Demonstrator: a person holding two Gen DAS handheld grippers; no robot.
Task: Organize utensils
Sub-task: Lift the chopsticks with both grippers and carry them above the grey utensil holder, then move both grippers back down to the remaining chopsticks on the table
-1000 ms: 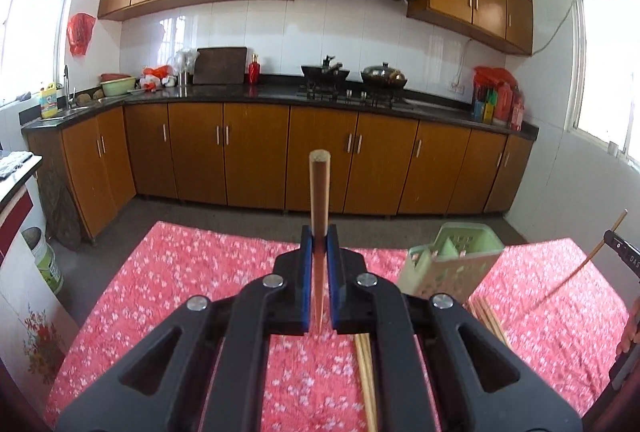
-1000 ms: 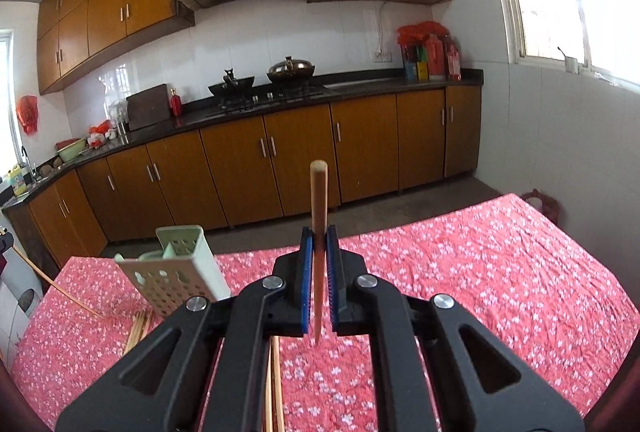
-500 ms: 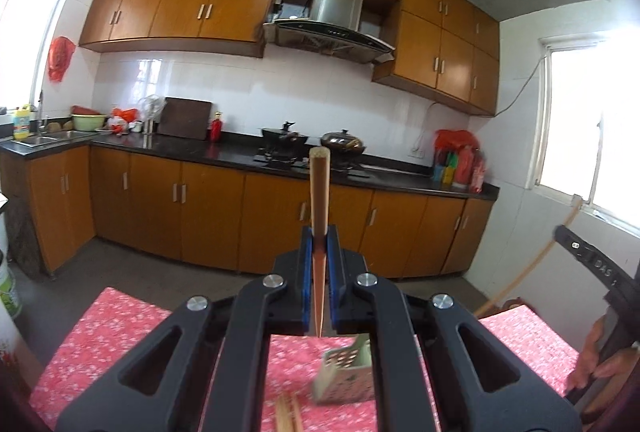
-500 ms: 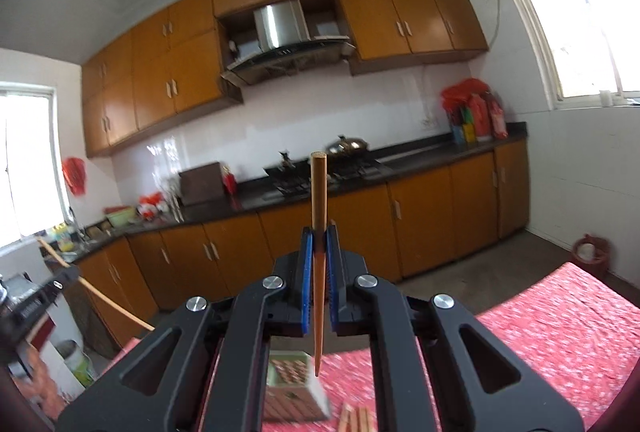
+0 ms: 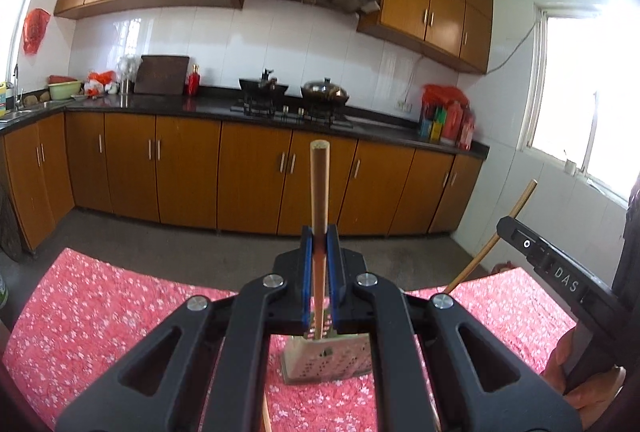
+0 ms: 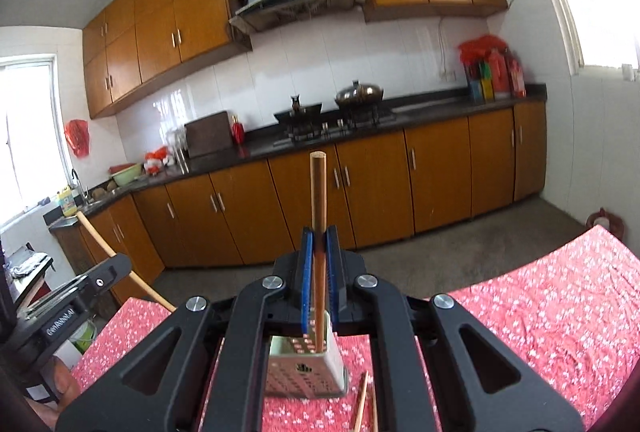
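My left gripper (image 5: 319,248) is shut on a wooden chopstick (image 5: 319,187) held upright, its lower tip over the pale green perforated utensil holder (image 5: 326,358) on the red floral table. My right gripper (image 6: 319,248) is shut on another wooden chopstick (image 6: 318,199), its lower tip inside the holder's (image 6: 308,368) open top. The right gripper with its chopstick (image 5: 496,236) shows at the right of the left wrist view. The left gripper with its chopstick (image 6: 120,260) shows at the left of the right wrist view. Loose chopsticks (image 6: 362,404) lie on the cloth by the holder.
The table carries a red floral cloth (image 5: 92,308). Beyond its far edge are a grey floor and wooden kitchen cabinets (image 5: 256,175) with a stove and pots. A green-and-white bucket (image 6: 82,338) stands on the floor left of the table.
Both grippers rose and tilted up, then came down over the holder. The holder now sits right below both chopstick tips instead of off to one side.
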